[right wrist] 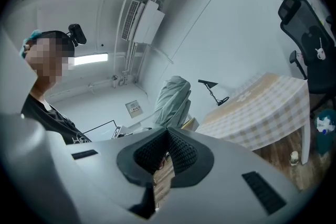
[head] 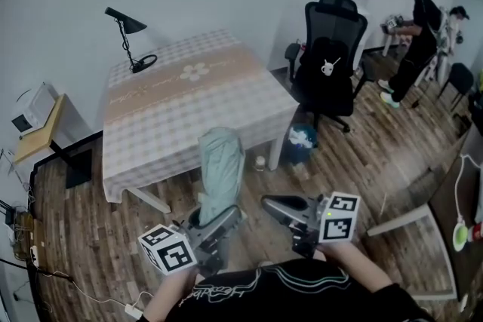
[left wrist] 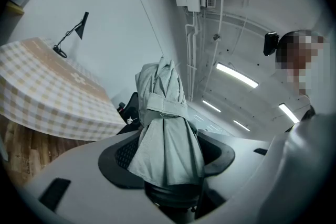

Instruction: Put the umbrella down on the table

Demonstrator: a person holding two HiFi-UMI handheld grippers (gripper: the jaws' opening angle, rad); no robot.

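Observation:
A folded pale green umbrella (head: 221,170) stands upright in my left gripper (head: 215,220), whose jaws are shut on its lower end. In the left gripper view the umbrella (left wrist: 165,128) fills the gap between the dark pads (left wrist: 118,157), its strap wrapped round the middle. The table (head: 189,102) with a beige checked cloth lies just beyond the umbrella; its near edge is close ahead. My right gripper (head: 275,205) hovers to the umbrella's right, holding nothing. Its pads (right wrist: 181,152) meet at the tips, and the umbrella (right wrist: 173,99) shows off to their left, apart from them.
A black desk lamp (head: 128,38) stands on the table's far left corner. A black office chair (head: 332,64) and a blue bin (head: 302,139) sit to the table's right. A person (head: 415,26) stands at the back right. A small wooden stand (head: 38,128) is at the left.

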